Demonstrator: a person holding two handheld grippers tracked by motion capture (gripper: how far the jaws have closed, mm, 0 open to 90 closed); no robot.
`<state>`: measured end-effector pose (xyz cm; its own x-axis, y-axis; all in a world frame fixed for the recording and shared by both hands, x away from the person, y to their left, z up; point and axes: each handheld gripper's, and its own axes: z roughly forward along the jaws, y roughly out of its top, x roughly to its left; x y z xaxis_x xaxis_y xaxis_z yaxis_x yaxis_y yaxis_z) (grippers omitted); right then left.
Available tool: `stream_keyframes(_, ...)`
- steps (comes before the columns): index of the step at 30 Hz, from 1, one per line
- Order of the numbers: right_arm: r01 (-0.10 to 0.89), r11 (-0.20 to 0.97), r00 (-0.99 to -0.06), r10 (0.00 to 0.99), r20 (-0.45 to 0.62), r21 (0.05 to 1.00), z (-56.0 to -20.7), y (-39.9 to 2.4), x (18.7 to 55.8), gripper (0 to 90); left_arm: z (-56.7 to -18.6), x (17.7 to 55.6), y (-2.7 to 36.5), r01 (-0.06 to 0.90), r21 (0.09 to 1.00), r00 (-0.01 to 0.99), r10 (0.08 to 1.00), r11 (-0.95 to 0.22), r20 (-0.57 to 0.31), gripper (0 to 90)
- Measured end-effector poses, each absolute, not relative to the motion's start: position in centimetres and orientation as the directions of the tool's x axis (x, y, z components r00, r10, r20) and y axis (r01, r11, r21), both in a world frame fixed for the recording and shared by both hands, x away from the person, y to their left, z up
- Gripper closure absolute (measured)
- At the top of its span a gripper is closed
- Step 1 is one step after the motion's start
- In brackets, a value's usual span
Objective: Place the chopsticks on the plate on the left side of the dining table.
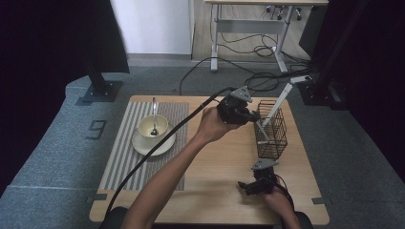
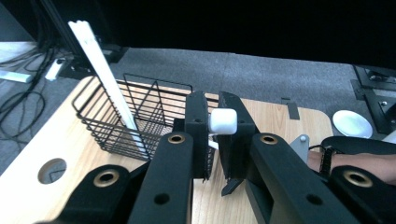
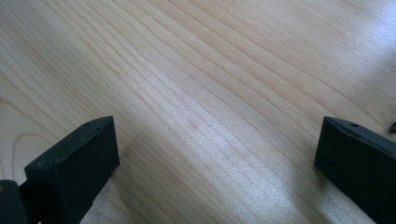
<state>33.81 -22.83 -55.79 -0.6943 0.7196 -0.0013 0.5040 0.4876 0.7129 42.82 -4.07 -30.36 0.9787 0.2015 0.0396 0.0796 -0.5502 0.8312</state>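
The left tool (image 1: 252, 118) is held above the middle of the wooden table (image 1: 215, 191), just beside the black wire basket (image 1: 272, 129). Its jaws are clamped together on the white handle end of a utensil (image 2: 223, 121), which is seen in the left gripper view as a rounded white block pinched between the two black jaws. What kind of utensil it is cannot be told. The basket stands upright near the right edge of the table. A pair of white chopsticks (image 2: 105, 72) is leaned inside it, tilted so that the upper ends project well above the rim.

The right tool (image 1: 253, 187) is rested low at the near right part of the table, well apart from the left tool. In the right gripper view its jaws are seen wide apart, with bare wood grain between them and nothing gripped.

On the left part of the table a striped placemat (image 1: 129, 157) is laid. A saucer (image 1: 143, 145) is set on it, a cup (image 1: 153, 125) stands on the saucer, and a metal spoon (image 1: 154, 114) is propped in the cup.
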Motion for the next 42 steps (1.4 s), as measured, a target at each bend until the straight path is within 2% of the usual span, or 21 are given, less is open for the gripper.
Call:
stream_keyframes(23,0.503,0.488,-0.695,0.719,-0.003,0.713,-55.8,-22.8,33.8,0.0,-26.1,41.8,1.8,0.093,0.857,0.966,0.254,-0.507,0.046,83.1)
stream_keyframes(42,0.503,0.484,-0.699,0.715,0.007,0.716,-55.8,-22.8,33.8,0.0,-30.4,40.2,6.4,0.144,0.843,0.962,0.273,-0.518,0.004,83.1)
